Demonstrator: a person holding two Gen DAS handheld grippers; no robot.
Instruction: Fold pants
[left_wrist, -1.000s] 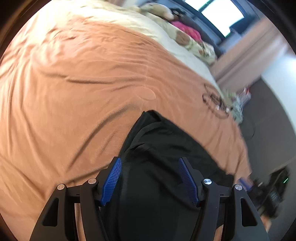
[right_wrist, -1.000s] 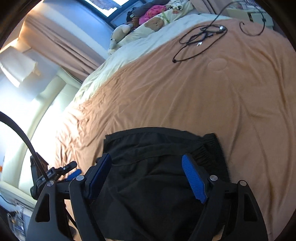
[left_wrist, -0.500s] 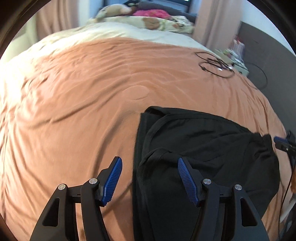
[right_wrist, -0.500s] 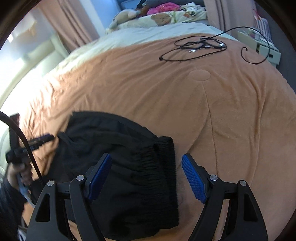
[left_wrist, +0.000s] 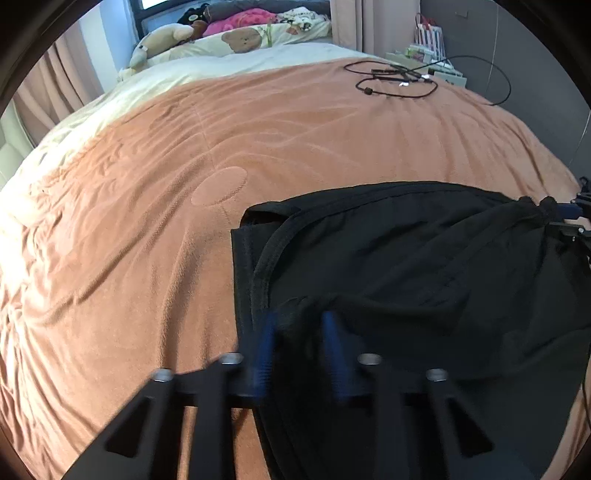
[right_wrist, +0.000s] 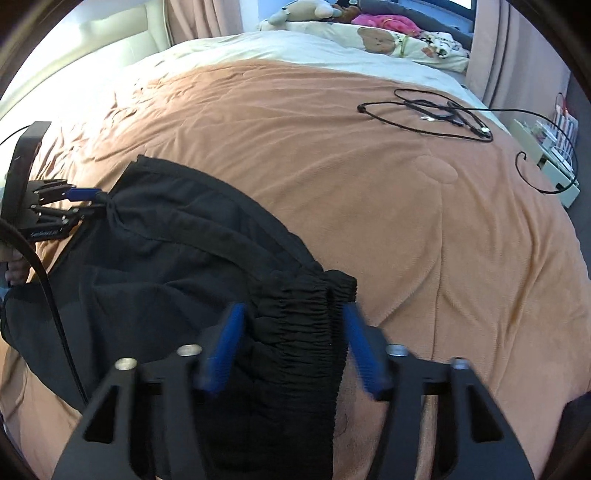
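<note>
A home bedroom is shown: a bed (left_wrist: 147, 229) is covered with an orange blanket (right_wrist: 332, 155), with stuffed toys (left_wrist: 162, 40) and curtains (right_wrist: 495, 44) behind.

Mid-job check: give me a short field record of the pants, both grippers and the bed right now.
pants: black pants lying bunched on the orange blanket
left gripper: left gripper just closing, pinching a pants edge
right gripper: right gripper just closing around the elastic waistband, grip not yet clear
clutter: black cable at the far side, apart from the pants
far end: pillows and soft toys
</note>
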